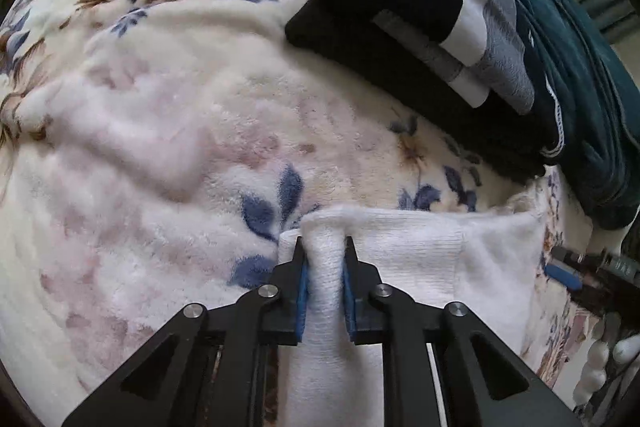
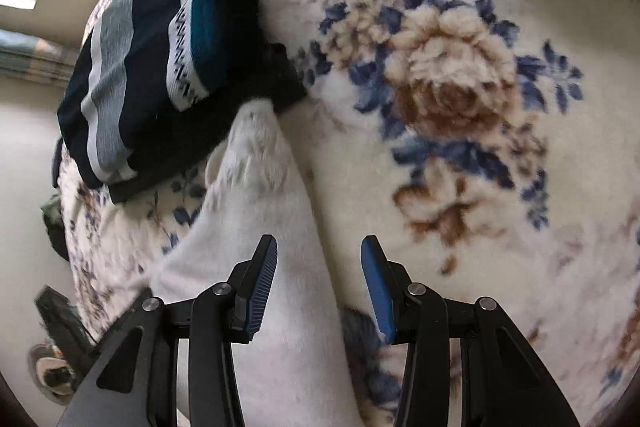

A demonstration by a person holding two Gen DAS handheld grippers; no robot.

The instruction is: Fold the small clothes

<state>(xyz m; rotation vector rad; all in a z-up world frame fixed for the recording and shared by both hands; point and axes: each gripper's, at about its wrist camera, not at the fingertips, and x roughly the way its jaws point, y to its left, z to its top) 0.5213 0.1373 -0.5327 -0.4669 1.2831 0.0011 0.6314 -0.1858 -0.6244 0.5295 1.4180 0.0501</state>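
Two tools show, one in each view. In the left wrist view, the left tool [image 1: 323, 247] at the bottom middle pinches a raised fold of a white sock [image 1: 420, 267] that lies on the flowery blanket [image 1: 160, 107]. A pile of folded dark clothes [image 1: 420, 7] sits at the upper right. In the right wrist view, the folded striped clothes [image 2: 152, 75] are at the upper left, and the white sock [image 2: 272, 227] runs up the middle, its tip touching them. The right tool [image 2: 318, 251] is spread wide at the bottom, holding nothing.
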